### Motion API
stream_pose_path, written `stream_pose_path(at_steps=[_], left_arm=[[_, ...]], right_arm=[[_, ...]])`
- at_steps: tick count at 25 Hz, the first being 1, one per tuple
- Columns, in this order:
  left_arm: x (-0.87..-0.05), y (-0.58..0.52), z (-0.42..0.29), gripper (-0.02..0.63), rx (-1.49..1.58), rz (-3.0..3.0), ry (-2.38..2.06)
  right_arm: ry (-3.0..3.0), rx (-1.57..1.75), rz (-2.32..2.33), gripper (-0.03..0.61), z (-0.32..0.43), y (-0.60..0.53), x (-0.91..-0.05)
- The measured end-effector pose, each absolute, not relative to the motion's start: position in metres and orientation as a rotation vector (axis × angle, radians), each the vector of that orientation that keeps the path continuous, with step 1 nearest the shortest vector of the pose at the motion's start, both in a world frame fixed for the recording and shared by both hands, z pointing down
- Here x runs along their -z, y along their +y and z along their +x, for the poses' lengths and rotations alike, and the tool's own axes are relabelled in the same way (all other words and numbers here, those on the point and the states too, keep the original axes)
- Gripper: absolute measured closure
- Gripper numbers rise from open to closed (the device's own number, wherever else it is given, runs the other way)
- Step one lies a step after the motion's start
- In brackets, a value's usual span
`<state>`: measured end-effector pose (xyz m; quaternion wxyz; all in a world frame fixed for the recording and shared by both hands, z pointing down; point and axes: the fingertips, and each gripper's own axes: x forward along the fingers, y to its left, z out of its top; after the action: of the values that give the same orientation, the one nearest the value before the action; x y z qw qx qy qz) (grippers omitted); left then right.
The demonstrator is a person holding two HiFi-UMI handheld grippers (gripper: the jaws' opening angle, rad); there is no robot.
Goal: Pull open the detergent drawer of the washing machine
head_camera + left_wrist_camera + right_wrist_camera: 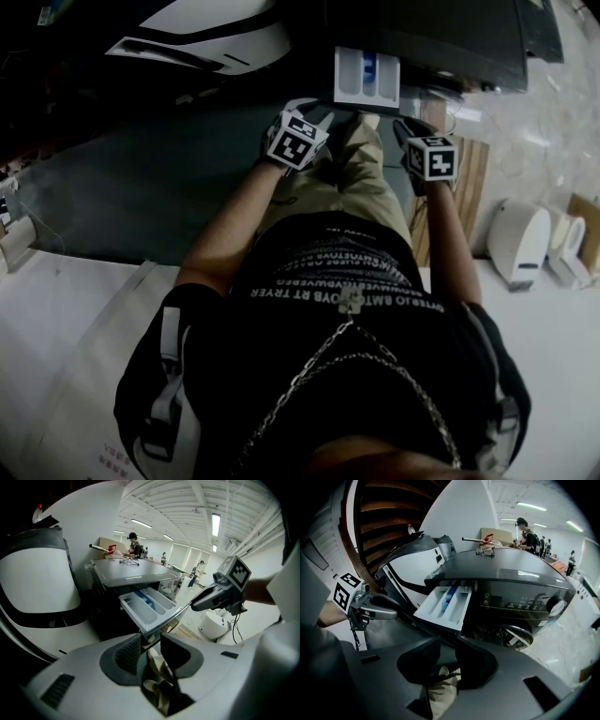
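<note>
Drawer (443,603), centre frame, stands pulled out of the washing machine (520,585). The left gripper (151,637) and right gripper (448,641) have jaws slightly apart, holding nothing. Risk: a downward knock would strain the overhanging drawer.

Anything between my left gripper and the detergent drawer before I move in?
Nothing visible. The left gripper has its jaws apart and empty, with only open air up to the front edge of the drawer, which already sticks out of the washing machine. The right gripper is off to one side, not in that path.
</note>
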<state>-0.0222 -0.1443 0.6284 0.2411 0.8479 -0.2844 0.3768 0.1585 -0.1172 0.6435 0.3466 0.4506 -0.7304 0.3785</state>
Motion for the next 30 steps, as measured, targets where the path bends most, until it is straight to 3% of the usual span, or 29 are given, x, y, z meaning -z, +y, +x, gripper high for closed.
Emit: stream_pose_path(at_steps=[9, 12, 14, 16, 30], left_arm=[[-0.628, -0.142, -0.026, 0.491, -0.998, 2.279, -0.787], [-0.618, -0.147, -0.031, 0.536, -0.943, 2.255, -0.819], [-0.608, -0.15, -0.035, 0.581, -0.909, 2.261, -0.845], [-0.593, -0.153, -0.04, 0.611, -0.852, 2.284, -0.887], [-0.389, -0.169, -0.04, 0.611, -0.385, 2.64, -1.153]], right_arm=[[-1.888, -0.979, 1.192, 0.489, 0.164, -0.116, -0.641], [-1.901, -0.943, 1.231, 0.502, 0.168, -0.119, -0.632], [-1.915, -0.889, 1.281, 0.553, 0.172, -0.123, -0.618], [-1.962, -0.829, 1.322, 0.575, 0.17, -0.127, -0.593], [-2.419, -0.354, 1.495, 0.577, 0.134, -0.147, -0.371]])
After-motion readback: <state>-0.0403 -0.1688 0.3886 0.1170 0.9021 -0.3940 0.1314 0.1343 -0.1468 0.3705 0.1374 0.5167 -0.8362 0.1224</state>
